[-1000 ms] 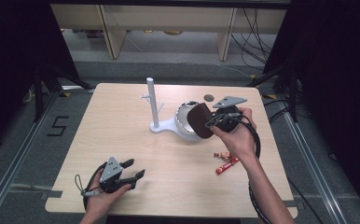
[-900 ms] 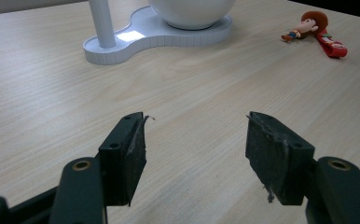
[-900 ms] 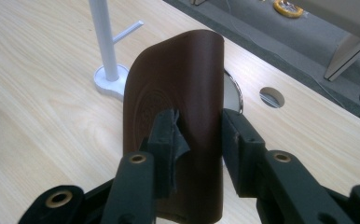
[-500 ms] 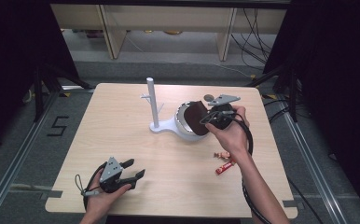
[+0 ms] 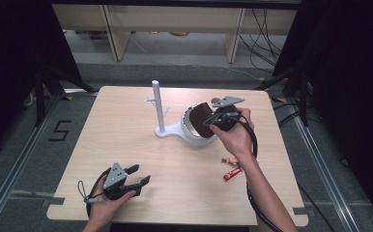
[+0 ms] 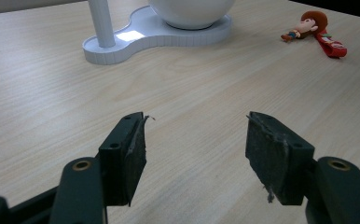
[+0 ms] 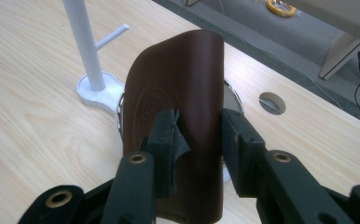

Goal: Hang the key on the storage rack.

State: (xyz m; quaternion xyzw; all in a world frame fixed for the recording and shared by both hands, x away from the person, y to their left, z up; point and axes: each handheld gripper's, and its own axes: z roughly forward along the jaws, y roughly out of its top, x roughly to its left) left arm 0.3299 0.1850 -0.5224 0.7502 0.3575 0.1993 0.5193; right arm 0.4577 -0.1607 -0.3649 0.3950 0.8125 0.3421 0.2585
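My left gripper (image 5: 135,177) sits idle low on the wooden table (image 5: 126,125), jaws apart, nothing between them. White plastic stand (image 5: 161,116) with post, round bowl (image 5: 194,133). My right gripper (image 7: 197,135) clamps a stiff brown leather case (image 7: 178,102) over the bowl; I judge placing is unfinished. Small toy (image 5: 232,166) lies right.

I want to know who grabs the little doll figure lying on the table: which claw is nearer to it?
Right. The right claw holds a brown case over the white bowl, just beyond the doll figure. The left claw rests open at the near left.
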